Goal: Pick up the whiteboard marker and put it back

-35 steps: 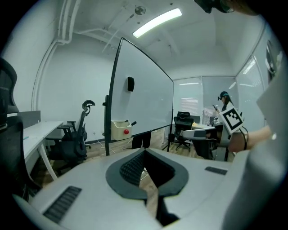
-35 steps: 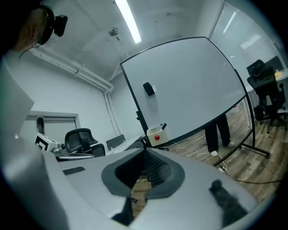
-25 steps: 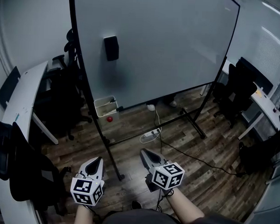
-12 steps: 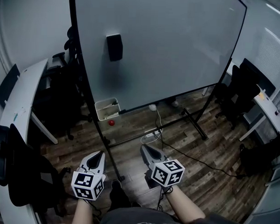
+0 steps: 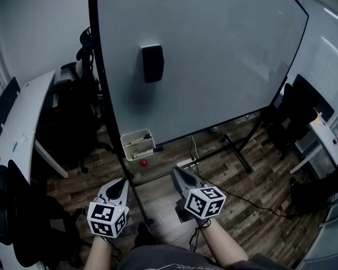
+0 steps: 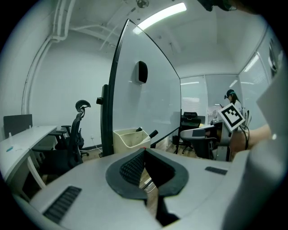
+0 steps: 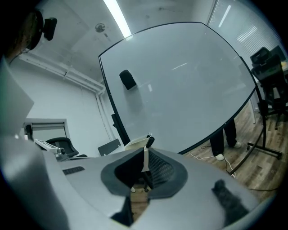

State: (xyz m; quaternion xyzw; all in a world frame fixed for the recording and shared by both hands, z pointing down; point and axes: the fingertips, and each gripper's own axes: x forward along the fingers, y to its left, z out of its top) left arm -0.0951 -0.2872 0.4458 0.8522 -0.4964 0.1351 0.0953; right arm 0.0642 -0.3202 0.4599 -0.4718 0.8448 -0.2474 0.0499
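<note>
A white basket [image 5: 137, 146] hangs at the whiteboard's [image 5: 215, 67] lower left edge, with whiteboard markers [image 5: 136, 140] in it. In the left gripper view the basket [image 6: 128, 138] shows a black marker [image 6: 153, 134] sticking out at its right. The right gripper view has the basket [image 7: 135, 143] and a marker tip [image 7: 149, 141] just past the jaws. Both grippers are held low in front of the board, well short of the basket. My left gripper [image 5: 122, 182] [image 6: 144, 152] is shut and empty. My right gripper [image 5: 175, 171] [image 7: 145, 150] is shut and empty too.
A black eraser [image 5: 152, 63] sticks to the board. The board's black post [image 5: 106, 102] and stand foot [image 5: 141, 205] run between the grippers. A small red thing [image 5: 143, 163] and a power strip with cables [image 5: 186, 161] lie on the wood floor. Desk [image 5: 22, 126] and chairs [image 5: 76, 109] stand left.
The whole view has moved closer to the whiteboard. Both grippers have advanced toward the basket, which now sits nearer and larger. Both stay shut.
</note>
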